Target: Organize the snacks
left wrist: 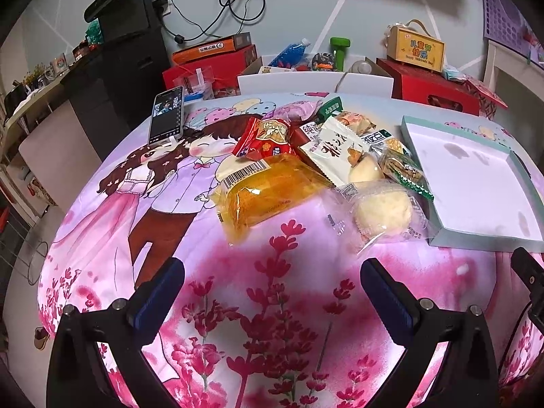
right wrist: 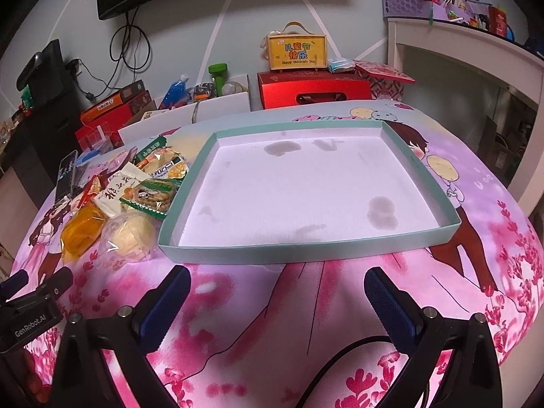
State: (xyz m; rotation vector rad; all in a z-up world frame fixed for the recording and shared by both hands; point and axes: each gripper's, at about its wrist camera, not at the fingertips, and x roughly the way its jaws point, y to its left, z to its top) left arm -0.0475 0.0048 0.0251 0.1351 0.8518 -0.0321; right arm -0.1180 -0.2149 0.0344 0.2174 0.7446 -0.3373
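We hold the left gripper (left wrist: 272,292) low in the left wrist view, its fingers (left wrist: 159,292) spread wide with nothing between them, aimed at the pile of snacks (left wrist: 323,163) heaped at the centre of that frame on the cartoon-print cloth (left wrist: 272,323) covering the counter. The nearest pieces are the orange cake packet (left wrist: 261,190) and the clear-wrapped round bun (left wrist: 384,209), which sit at the front of the pile and so look easiest to reach first. The right gripper (right wrist: 277,302) sits at the bottom of the right wrist view, its fingers (right wrist: 391,309) also released and empty, pointed at the shallow teal-rimmed box (right wrist: 306,250) that fills the middle of that frame. The box holds no snacks yet, only faint stains on its white floor, and it lies just beside the pile, touching or nearly touching the green-edged packet (right wrist: 149,197). We judge that closeness keeps each transfer short. A phone (left wrist: 166,115) stands propped at the upper left of the left view, well apart from the work.
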